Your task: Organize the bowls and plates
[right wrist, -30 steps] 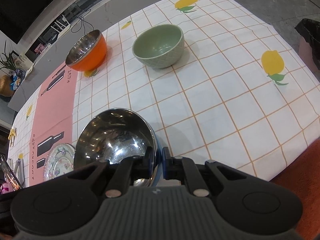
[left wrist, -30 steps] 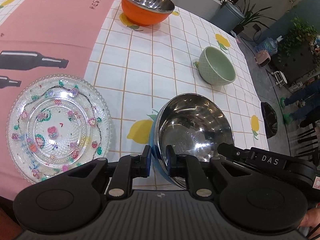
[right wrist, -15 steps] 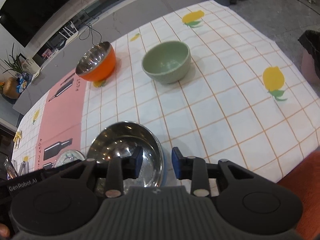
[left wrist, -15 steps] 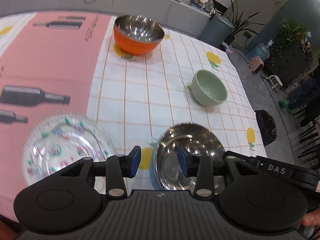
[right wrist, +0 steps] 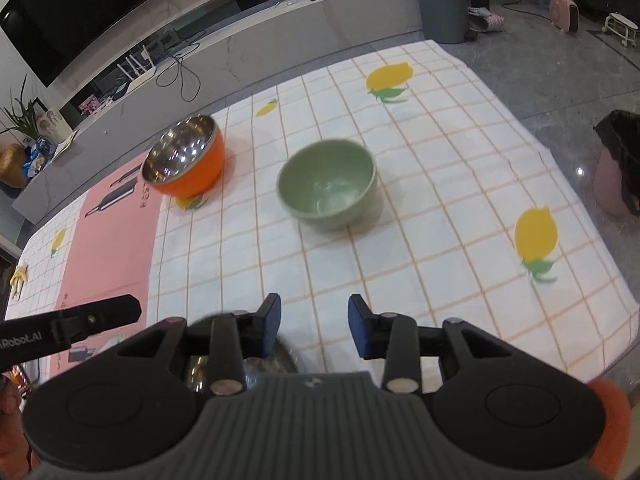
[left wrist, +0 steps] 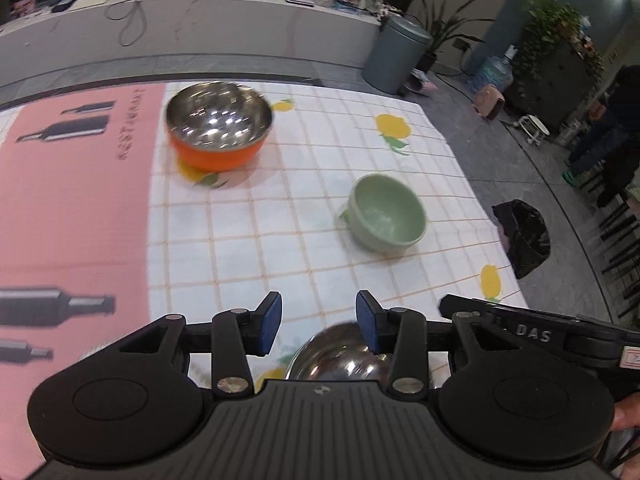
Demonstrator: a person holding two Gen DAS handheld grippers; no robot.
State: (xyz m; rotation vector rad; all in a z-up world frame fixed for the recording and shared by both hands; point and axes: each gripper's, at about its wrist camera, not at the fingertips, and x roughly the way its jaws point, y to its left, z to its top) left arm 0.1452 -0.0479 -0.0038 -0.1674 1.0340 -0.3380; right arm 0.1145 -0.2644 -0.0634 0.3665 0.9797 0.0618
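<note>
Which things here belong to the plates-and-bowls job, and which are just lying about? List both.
Job:
orange bowl
green bowl
steel bowl

Lying about:
grey bin
black bin bag
water jug
cables

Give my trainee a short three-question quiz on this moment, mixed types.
1. True or false: the left gripper holds the steel bowl.
2. Which bowl sits nearest the pink strip? A) orange bowl B) green bowl C) both equally
3. Fill in: nothing is between the right gripper's pads; its jaws are ____.

Key: 1 false, its jaws stand apart, empty, above the bowl. 2 A. 3 opening.
</note>
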